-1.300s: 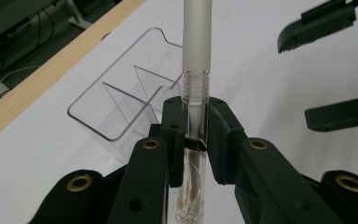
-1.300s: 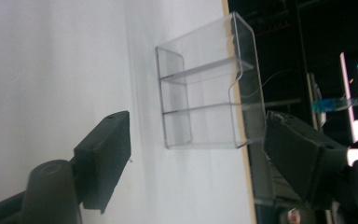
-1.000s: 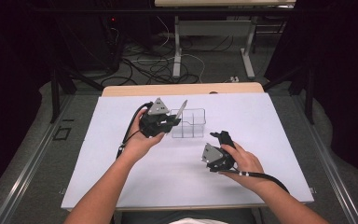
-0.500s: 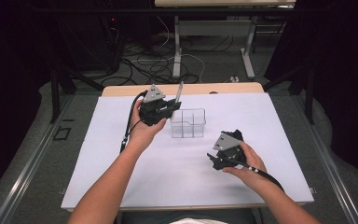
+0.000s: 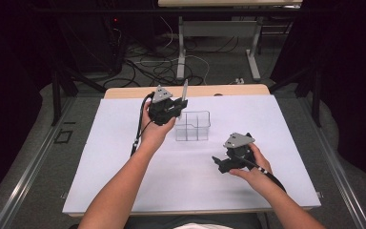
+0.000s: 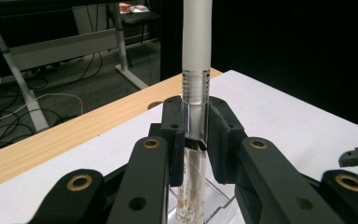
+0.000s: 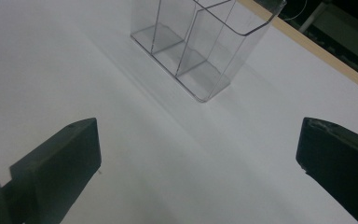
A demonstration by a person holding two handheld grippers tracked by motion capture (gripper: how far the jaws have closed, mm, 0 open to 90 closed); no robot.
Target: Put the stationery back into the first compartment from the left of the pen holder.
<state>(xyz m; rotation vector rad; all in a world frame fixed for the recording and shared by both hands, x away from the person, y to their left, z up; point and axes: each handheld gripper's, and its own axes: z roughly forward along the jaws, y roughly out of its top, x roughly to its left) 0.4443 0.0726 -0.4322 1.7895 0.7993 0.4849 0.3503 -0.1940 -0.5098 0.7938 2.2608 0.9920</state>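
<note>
My left tool (image 6: 196, 140) grips a clear tube (image 6: 196, 60) upright; it may slip through the pads; my right tool (image 7: 196, 177) is wide open, empty, the clear organizer (image 7: 205, 42) ahead.

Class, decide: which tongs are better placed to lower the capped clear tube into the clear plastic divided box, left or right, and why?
Left. The left tongs are shut on the upright clear tube with its frosted white cap, right beside the clear plastic divided box. The right tongs are open, holding nothing, farther off.
</note>
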